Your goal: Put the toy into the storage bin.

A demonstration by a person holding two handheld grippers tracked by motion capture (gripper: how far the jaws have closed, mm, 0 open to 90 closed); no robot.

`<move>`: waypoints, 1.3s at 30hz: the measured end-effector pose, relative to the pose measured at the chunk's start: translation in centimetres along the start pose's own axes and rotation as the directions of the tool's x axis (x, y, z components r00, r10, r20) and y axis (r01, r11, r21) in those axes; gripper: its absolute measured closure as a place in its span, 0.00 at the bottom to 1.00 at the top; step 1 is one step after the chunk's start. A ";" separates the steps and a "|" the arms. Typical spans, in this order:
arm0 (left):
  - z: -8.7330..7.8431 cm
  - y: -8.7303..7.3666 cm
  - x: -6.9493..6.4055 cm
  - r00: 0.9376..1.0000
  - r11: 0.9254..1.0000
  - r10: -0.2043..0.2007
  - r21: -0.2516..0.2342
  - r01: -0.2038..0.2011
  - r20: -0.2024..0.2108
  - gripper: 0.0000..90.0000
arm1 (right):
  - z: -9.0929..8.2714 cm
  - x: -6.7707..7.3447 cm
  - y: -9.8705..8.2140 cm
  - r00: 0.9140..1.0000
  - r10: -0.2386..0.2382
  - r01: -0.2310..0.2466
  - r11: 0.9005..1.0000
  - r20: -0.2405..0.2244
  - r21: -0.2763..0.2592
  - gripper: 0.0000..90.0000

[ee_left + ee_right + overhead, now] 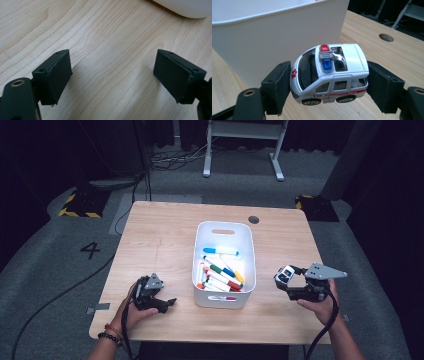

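The right gripper (329, 85) is clamped on a small white toy ambulance (329, 75) beside the white plastic bin (224, 265), while the left gripper (112, 75) sits wide apart over the wooden table (160, 245).

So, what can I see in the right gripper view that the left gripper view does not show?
The right gripper view shows the right gripper shut on a toy ambulance, which is white with red and blue roof lights, and a round hole in the tabletop. The left gripper view shows the left gripper open, its black pads apart over bare wood with nothing between them. Both views share the light wooden table and part of the white bin.
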State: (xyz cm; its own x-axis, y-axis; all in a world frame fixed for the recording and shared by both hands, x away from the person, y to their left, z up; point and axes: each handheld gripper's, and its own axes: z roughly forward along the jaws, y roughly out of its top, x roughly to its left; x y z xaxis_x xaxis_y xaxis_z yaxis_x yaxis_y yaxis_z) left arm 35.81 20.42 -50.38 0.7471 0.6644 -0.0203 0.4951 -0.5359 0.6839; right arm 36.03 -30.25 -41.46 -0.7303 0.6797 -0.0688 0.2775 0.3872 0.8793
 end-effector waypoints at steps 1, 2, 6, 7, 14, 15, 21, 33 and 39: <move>0.0 0.0 0.0 1.000 1.000 0.000 0.000 0.000 0.000 0.17 | 0.1 0.0 0.3 1.000 -0.004 0.004 1.000 0.001 -0.003 0.28; 0.0 0.0 0.0 1.000 1.000 -0.001 0.000 0.001 0.000 0.17 | 0.2 0.0 0.6 1.000 -0.007 0.007 1.000 -0.004 -0.006 0.28; 0.0 0.0 0.0 1.000 1.000 0.001 0.001 -0.001 0.001 0.17 | 0.4 0.0 1.8 1.000 -0.015 0.015 1.000 -0.004 -0.010 0.28; 0.0 0.0 0.0 1.000 1.000 -0.001 0.000 0.001 0.000 0.17 | 0.5 0.0 2.1 1.000 -0.023 0.023 1.000 0.000 -0.013 0.28; 0.0 0.0 0.0 1.000 1.000 0.000 0.000 0.000 0.000 0.17 | 0.6 0.1 4.4 0.999 -0.047 0.047 0.998 -0.008 -0.034 0.28; 0.0 0.0 0.0 1.000 1.000 0.000 0.000 0.000 0.000 0.17 | 0.6 0.1 4.6 0.999 -0.052 0.052 0.998 -0.008 -0.032 0.28; 0.0 0.0 0.0 1.000 1.000 0.001 0.001 -0.001 0.000 0.17 | 1.2 0.3 6.1 0.997 -0.079 0.079 0.996 -0.004 -0.031 0.28; 0.0 0.0 0.0 1.000 1.000 0.003 0.001 -0.003 -0.001 0.17 | 2.8 1.7 9.3 0.992 -0.122 0.121 0.992 -0.031 -0.036 0.28; 0.0 0.0 0.0 1.000 1.000 0.004 0.003 -0.004 0.000 0.17 | 3.4 2.3 10.4 0.990 -0.132 0.130 0.991 -0.045 -0.034 0.28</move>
State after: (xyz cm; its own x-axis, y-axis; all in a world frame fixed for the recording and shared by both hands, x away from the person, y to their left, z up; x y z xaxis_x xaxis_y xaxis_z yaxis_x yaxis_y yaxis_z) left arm 35.81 20.44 -50.36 0.7492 0.6621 -0.0178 0.4933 -0.5399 0.6821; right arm 39.42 -22.54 -34.10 -0.7876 0.5942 -0.1629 0.1589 0.4514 0.8781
